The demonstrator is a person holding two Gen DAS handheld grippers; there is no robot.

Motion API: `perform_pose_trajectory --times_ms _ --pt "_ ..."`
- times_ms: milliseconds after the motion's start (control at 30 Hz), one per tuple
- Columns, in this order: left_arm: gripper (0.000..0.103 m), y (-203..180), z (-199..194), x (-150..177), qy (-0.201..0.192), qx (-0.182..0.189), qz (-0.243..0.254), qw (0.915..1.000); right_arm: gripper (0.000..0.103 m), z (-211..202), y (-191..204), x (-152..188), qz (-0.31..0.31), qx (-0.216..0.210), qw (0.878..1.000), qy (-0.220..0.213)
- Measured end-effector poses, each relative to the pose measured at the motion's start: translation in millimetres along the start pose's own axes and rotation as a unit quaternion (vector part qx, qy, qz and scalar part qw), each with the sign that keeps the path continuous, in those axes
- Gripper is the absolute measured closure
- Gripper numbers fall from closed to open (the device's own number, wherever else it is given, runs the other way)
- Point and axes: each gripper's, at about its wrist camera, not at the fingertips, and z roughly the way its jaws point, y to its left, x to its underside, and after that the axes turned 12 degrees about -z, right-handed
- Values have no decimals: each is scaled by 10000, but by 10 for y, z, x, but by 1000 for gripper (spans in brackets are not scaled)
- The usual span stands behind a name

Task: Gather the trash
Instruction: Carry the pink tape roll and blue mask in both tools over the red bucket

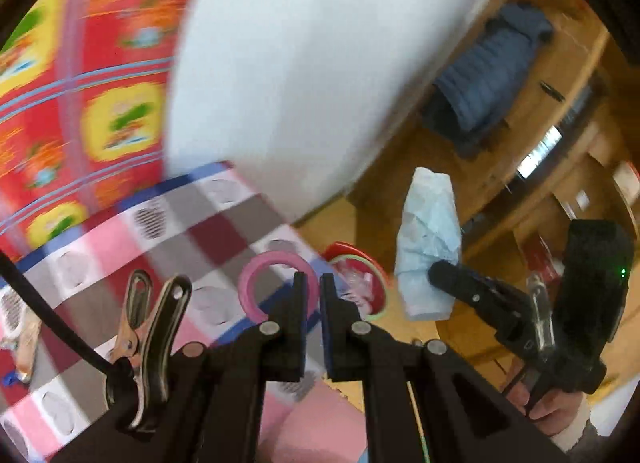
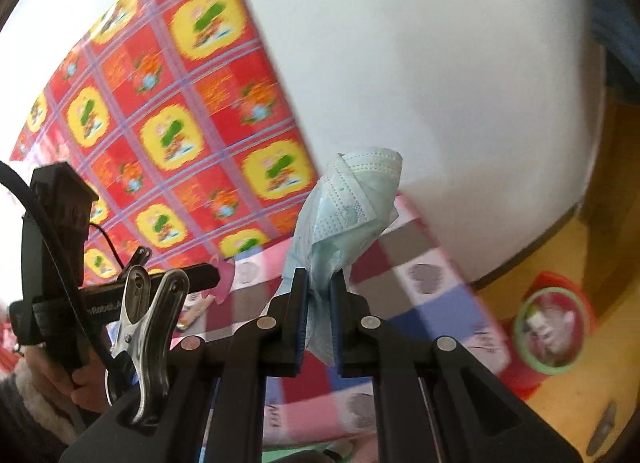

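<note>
Trash — a crumpled blue face mask (image 2: 348,219) — is pinched by one end between the right gripper (image 2: 320,303) fingers, above the checked cloth. A pink ring (image 1: 276,283) is clamped by the left gripper (image 1: 310,303). Such thin holds could slip before the bin (image 2: 554,337) is reached.

Crumpled pale-blue face mask (image 2: 348,199) upright; pink ring (image 1: 276,283) tilted.

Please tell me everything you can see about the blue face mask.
The face mask is pale blue, of thin pleated fabric with stitched edges, crumpled and folded into a bundle. It stands upright above the right tool, whose two pads clamp its lower end. Nothing else touches it. It is lifted clear of the checked cloth.
</note>
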Motion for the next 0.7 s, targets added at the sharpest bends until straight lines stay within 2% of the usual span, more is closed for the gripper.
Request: perform_pose_trajectory --times_ms 300,500,700 --pt "97 -755 651 -119 421 539 679 9953 92 -444 -737 162 620 810 9946 -174" --pt "97 -1164 1144 -201 768 752 992 9892 92 -509 -1135 245 974 1118 9888 -195" --pt "97 -1436 1648 -301 1024 831 1028 9859 92 -458 -1577 346 1292 1258 9836 -51"
